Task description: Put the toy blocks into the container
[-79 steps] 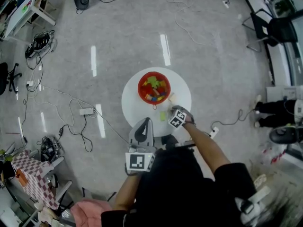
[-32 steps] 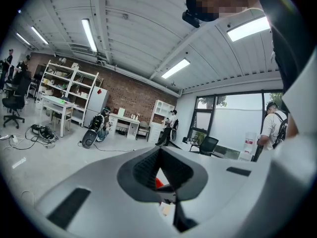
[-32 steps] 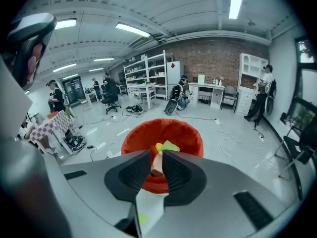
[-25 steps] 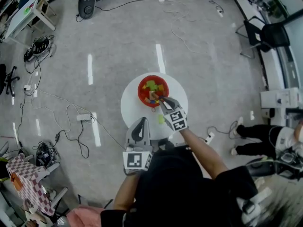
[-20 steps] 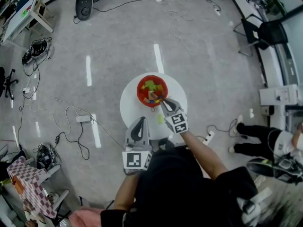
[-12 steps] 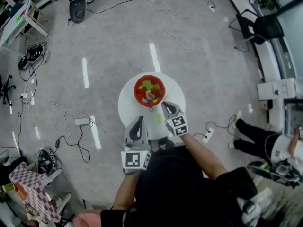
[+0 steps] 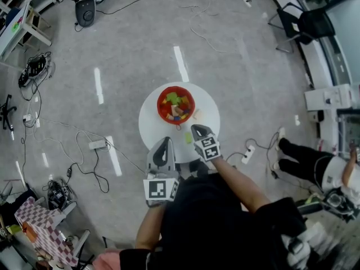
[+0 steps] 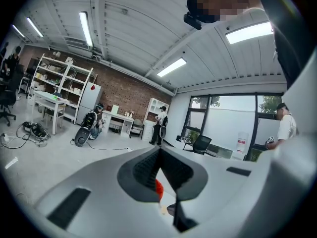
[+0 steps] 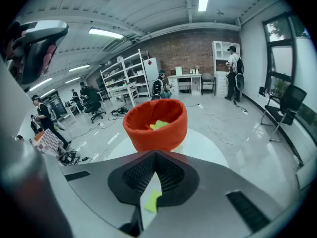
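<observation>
The red container (image 7: 175, 104) stands on the round white table (image 7: 154, 125) with several coloured blocks inside. A beige block (image 7: 196, 115) lies just right of it, and a green block (image 7: 188, 137) lies nearer the front edge. My right gripper (image 7: 196, 130) hovers beside the green block, shut and empty. In the right gripper view the container (image 9: 156, 124) is straight ahead past the right gripper (image 9: 156, 155), and the green block (image 9: 151, 201) shows below the jaws. My left gripper (image 7: 166, 142) hangs at the table's near edge, shut, holding nothing; the left gripper (image 8: 159, 152) points up toward the room.
Cables (image 7: 84, 131) run over the grey floor left of the table, and a power strip (image 7: 246, 154) lies to its right. A person (image 7: 315, 165) is seated at the far right. Shelves and desks (image 8: 54, 100) line the brick wall.
My right gripper has drawn back from over the red container to the near side of the table. The left gripper has stayed put.
</observation>
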A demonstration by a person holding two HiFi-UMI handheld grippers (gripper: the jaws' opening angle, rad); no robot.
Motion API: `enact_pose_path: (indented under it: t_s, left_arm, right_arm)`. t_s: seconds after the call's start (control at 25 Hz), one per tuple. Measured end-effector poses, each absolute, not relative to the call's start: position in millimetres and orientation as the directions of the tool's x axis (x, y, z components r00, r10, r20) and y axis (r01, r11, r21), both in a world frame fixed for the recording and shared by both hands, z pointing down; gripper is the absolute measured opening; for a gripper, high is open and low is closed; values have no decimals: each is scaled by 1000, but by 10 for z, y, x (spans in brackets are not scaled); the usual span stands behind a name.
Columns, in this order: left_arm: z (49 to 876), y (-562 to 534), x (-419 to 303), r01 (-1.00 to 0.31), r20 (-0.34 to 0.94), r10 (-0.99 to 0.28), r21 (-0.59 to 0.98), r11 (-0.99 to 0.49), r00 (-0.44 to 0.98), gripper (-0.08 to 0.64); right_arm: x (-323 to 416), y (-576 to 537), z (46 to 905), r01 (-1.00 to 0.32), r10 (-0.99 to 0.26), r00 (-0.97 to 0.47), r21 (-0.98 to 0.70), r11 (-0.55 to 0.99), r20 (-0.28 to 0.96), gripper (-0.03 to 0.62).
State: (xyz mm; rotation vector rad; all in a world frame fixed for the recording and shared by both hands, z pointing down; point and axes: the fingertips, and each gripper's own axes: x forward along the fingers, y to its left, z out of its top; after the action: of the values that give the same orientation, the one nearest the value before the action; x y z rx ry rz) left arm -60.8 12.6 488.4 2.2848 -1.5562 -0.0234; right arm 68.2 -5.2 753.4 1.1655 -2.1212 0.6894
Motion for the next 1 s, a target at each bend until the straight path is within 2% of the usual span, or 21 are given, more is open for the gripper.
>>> enact_pose_path:
  t_s: [0.44, 0.8, 1.0]
  left_arm:
    - [4923, 129, -618, -891, 211, -890, 311, -330, 404, -2]
    - [4960, 136, -650, -893, 225, -887, 311, -326, 402, -2]
    - [5011, 155, -642, -894, 246, -881, 313, -322, 404, -2]
  right_arm:
    - [673, 274, 8338, -883, -358, -345, -172, 436, 868, 2]
    - [624, 654, 8866, -881, -160, -306, -215, 421, 939, 116]
    - [635, 839, 9073, -892, -72, -262, -213, 398, 962, 130]
